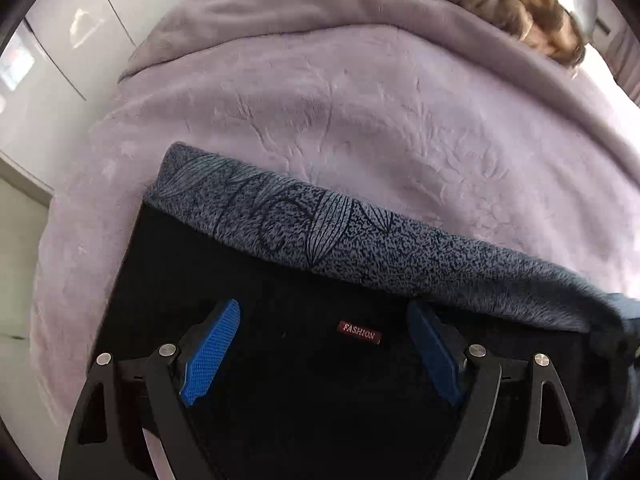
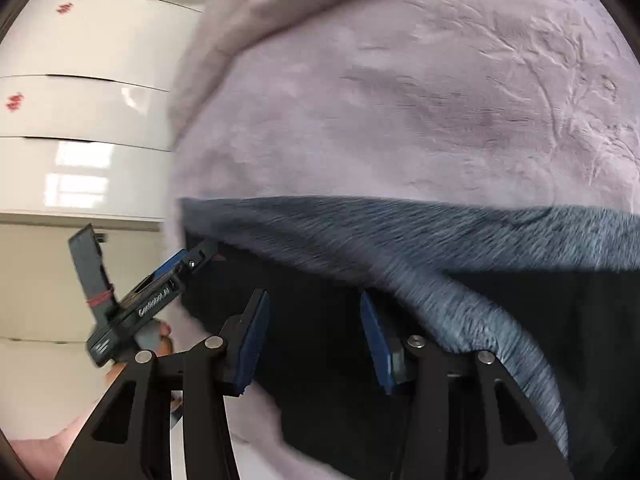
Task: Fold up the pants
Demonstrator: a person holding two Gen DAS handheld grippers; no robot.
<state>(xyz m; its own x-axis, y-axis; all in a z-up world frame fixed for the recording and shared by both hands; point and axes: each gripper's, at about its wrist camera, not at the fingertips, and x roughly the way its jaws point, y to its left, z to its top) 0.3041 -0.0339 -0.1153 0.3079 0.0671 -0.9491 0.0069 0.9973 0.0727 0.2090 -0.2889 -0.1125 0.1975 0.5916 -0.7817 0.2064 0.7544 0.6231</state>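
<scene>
Dark pants [image 1: 280, 320] are lying folded on a lilac blanket [image 1: 360, 112]. Both claws, left gripper [image 1: 324, 344] and right gripper [image 2: 312, 336], are hovering spread above them, gripping nothing, apparently letting go.

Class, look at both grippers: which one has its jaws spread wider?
The left gripper: its blue pads stand farther apart over the black pants than the right gripper.

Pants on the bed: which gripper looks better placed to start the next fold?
Probably the left gripper: open, it hangs over the pants near their left edge. The right gripper, also open, sits mid-garment beside a bunched grey fold.
</scene>
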